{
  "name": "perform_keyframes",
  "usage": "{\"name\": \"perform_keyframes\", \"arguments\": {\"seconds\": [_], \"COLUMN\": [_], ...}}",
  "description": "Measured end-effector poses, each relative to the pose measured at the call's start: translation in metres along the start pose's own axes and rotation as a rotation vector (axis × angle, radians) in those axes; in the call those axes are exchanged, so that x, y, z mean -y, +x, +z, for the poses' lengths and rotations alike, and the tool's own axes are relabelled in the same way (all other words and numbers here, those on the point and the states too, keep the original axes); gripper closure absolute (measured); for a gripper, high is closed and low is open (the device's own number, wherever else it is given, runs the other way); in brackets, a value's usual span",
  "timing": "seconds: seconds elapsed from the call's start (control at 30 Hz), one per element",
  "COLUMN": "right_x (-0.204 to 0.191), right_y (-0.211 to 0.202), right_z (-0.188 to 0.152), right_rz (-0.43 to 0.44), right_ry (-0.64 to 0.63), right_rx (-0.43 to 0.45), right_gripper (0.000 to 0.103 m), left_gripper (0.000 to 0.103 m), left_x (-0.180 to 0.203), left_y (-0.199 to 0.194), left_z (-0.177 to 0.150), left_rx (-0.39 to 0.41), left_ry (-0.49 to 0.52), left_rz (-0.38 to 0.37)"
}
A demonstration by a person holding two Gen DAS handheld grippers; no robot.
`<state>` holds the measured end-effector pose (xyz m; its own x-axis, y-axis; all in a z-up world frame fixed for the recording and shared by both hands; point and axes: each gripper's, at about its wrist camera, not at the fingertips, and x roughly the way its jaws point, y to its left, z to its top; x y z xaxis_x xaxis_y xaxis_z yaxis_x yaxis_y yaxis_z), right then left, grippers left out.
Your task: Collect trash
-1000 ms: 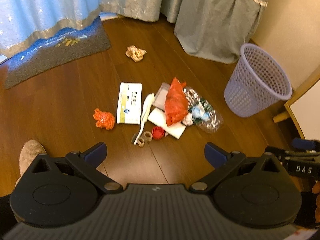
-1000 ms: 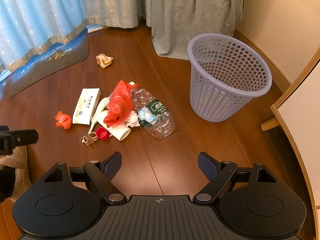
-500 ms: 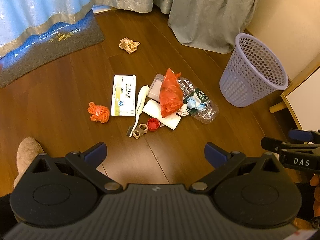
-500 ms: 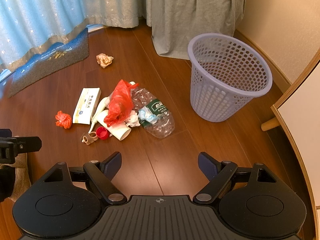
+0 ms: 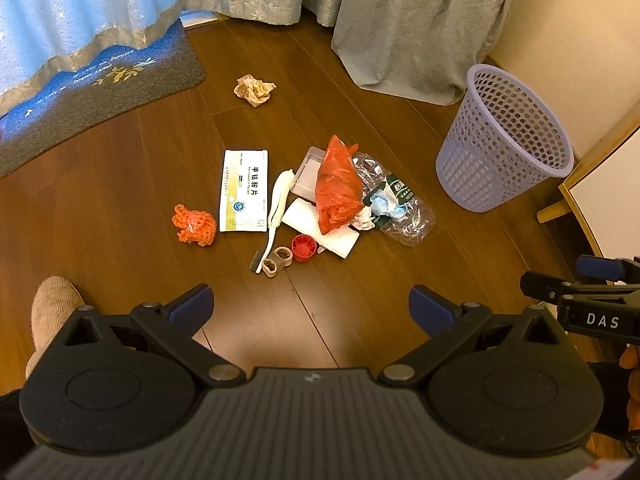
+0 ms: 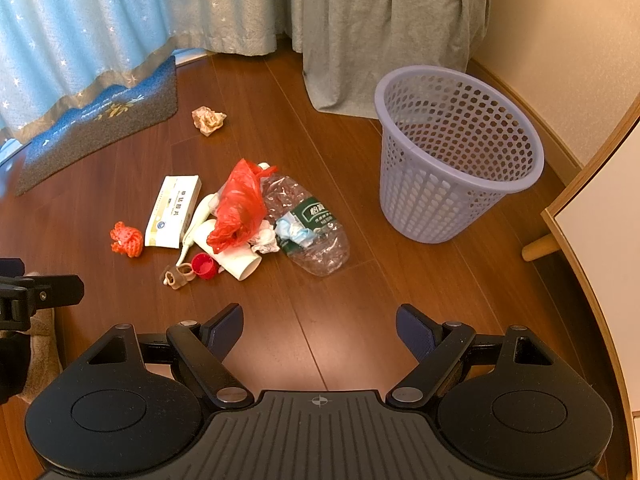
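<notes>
Left to right across the floor: a mat lies at the curtain, well clear of the work area. A slipper shows at the lower left edge of the left wrist view, just beside the left gripper.

The trash sits mid-floor in one loose cluster. Order: an orange net; a box just beside it; a white brush; a red cap with two tan rings near it; a red bag lying over white paper and a tray; a crushed bottle with a wad at its neck. A crumpled paper lies apart, toward the curtain.

The basket stands upright on the right, near the bottle, mouth open and apparently empty. Judged placement: close to the pile to keep carries short.

Both grippers hover above the floor, short of the pile. Left jaws: spread wide, holding nothing. Right gripper jaws: likewise apart and empty. No item is collected yet.

Obstructions: a grey drape hangs behind the basket; a cabinet and its leg crowd the basket's right side. Overlapping items under the bag are likely to shift when one is lifted.
</notes>
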<state>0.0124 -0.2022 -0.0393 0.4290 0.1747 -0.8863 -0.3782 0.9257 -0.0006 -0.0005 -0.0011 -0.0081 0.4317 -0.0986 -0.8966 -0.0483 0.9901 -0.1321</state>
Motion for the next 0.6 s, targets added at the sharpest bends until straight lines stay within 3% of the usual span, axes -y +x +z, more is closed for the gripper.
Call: {"name": "perform_keyframes", "arguments": {"seconds": [0.33, 0.6], "right_x": [0.014, 0.044], "right_y": [0.0, -0.002], "right_z": [-0.001, 0.019], "right_rz": [0.012, -0.02], "right_ry": [0.021, -0.041], "right_rx": [0.032, 0.231], "right_gripper": [0.021, 0.022], "left_gripper": [0.001, 0.001], "left_x": [0.01, 0.031], "left_y": [-0.003, -0.005], "left_z": [0.007, 0.024], "left_rx": [0.025, 0.08], "left_ry": [0.008, 0.048], "left_rz": [-0.001, 0.017]}}
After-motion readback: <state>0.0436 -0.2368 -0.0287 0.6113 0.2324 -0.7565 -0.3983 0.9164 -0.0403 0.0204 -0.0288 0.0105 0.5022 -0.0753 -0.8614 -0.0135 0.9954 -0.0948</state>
